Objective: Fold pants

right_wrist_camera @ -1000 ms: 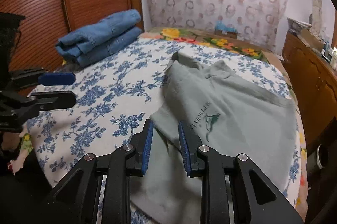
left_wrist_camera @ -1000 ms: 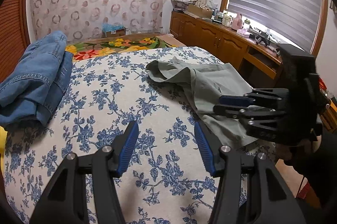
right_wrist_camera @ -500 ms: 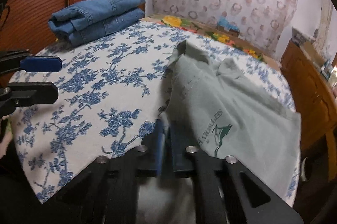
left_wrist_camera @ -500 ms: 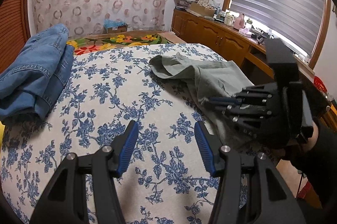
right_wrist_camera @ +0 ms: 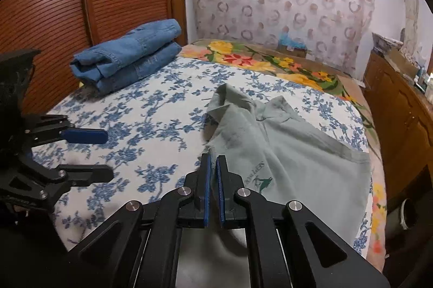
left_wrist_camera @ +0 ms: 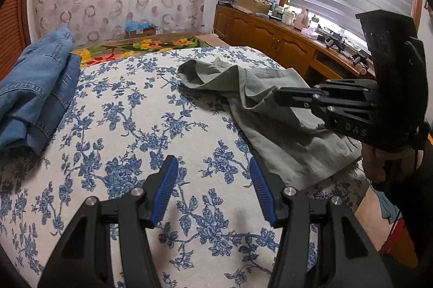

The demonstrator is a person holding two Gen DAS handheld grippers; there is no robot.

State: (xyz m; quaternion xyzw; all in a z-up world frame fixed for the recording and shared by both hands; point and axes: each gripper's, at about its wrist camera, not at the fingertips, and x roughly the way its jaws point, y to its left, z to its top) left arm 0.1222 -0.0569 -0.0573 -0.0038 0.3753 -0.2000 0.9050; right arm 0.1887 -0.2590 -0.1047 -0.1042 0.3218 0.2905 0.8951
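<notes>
Before you is the bed with the white cover printed with blue flowers (left_wrist_camera: 130,131). The crumpled grey-green cotton pants (right_wrist_camera: 292,152) lie on its right half, reaching the near right edge. The folded blue denim jeans (right_wrist_camera: 127,58) rest at the far left corner, well apart from the pants. Your right tool (right_wrist_camera: 213,179) has its blue pads pressed together and pinches the near left edge of the pants. Your left tool (left_wrist_camera: 213,187) is spread wide and hovers over the bare cover, just beside the pants, holding nothing.
</notes>
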